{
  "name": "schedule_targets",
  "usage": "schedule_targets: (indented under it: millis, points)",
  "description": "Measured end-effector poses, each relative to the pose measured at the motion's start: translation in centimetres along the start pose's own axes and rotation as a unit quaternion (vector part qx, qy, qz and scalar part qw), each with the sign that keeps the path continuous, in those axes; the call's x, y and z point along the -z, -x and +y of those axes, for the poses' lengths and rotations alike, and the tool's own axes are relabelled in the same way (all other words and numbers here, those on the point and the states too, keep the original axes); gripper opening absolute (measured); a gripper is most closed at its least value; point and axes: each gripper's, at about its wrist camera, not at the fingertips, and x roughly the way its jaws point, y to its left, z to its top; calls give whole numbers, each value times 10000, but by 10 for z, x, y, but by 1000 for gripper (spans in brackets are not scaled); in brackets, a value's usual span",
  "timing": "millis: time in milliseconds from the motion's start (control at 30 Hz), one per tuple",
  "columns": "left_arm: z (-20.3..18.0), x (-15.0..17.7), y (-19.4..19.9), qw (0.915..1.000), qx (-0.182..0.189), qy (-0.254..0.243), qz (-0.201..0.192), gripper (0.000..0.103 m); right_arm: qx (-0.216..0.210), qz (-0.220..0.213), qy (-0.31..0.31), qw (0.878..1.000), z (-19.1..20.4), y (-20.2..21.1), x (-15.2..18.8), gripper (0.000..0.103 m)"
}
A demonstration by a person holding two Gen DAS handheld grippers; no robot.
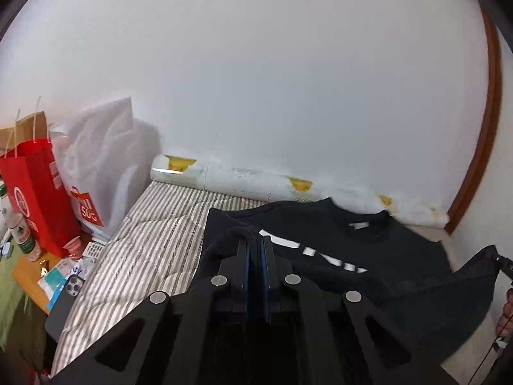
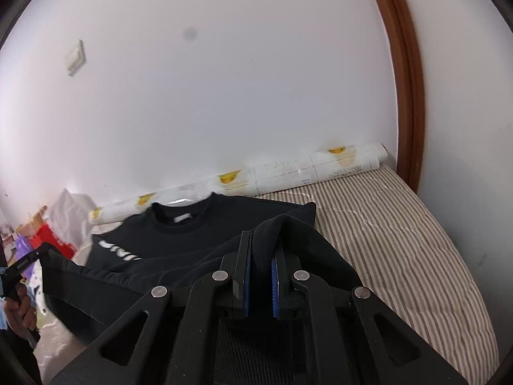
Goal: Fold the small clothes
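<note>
A black sweatshirt (image 1: 368,243) with white lettering lies on a striped bed cover (image 1: 150,243), collar toward the wall. My left gripper (image 1: 255,240) is shut on a fold of its black fabric at the left side and holds it lifted. My right gripper (image 2: 263,243) is shut on a thick fold of the same sweatshirt (image 2: 179,240) at its right side, also lifted. The hem hangs stretched between both grippers. The right gripper also shows at the right edge of the left wrist view (image 1: 500,261), and the left gripper at the left edge of the right wrist view (image 2: 32,256).
A rolled white mat with yellow prints (image 1: 256,178) lies along the wall behind the sweatshirt. A red paper bag (image 1: 35,192) and a white shopping bag (image 1: 102,166) stand left of the bed. A side table (image 1: 29,266) holds bottles, a phone and small items. A brown door frame (image 2: 404,73) stands at right.
</note>
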Motion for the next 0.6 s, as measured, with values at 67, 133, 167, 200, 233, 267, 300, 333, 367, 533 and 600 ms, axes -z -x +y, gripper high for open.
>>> schedule_targets:
  millis: [67, 133, 167, 200, 233, 267, 300, 333, 367, 533, 600]
  points:
    - [-1, 3, -21, 9997, -164, -88, 138, 7, 103, 91, 38, 9999, -2, -25, 2, 10]
    - [0, 6, -35, 9993, -274, -116, 244, 7, 178, 200, 32, 9996, -6, -43, 5, 10]
    - [1, 8, -43, 9989, -328, -98, 305, 7, 213, 270, 11, 9994, -9, -56, 8, 10]
    - [2, 9, -46, 9987, -358, -94, 337, 7, 230, 311, -6, 9993, -10, -62, 10, 10]
    - [1, 11, -50, 9985, -402, -135, 359, 7, 252, 376, -34, 9990, -13, -70, 12, 10]
    - [-1, 14, -53, 9980, -461, -223, 369, 7, 266, 434, -64, 9987, -14, -77, 14, 10]
    - [-2, 15, -55, 9976, -501, -282, 381, 7, 296, 504, -85, 9983, -16, -85, 15, 10]
    - [-4, 17, -58, 9971, -553, -337, 409, 7, 355, 575, -64, 9977, -16, -91, 17, 10]
    - [-4, 18, -61, 9967, -579, -360, 446, 7, 405, 609, -18, 9973, -15, -95, 17, 10]
    - [0, 32, -79, 9935, -676, -346, 843, 8, 859, 718, 440, 9927, -1, -109, 26, 9]
    - [-1, 33, -81, 9930, -690, -380, 883, 9, 993, 764, 617, 9902, 3, -114, 31, 10]
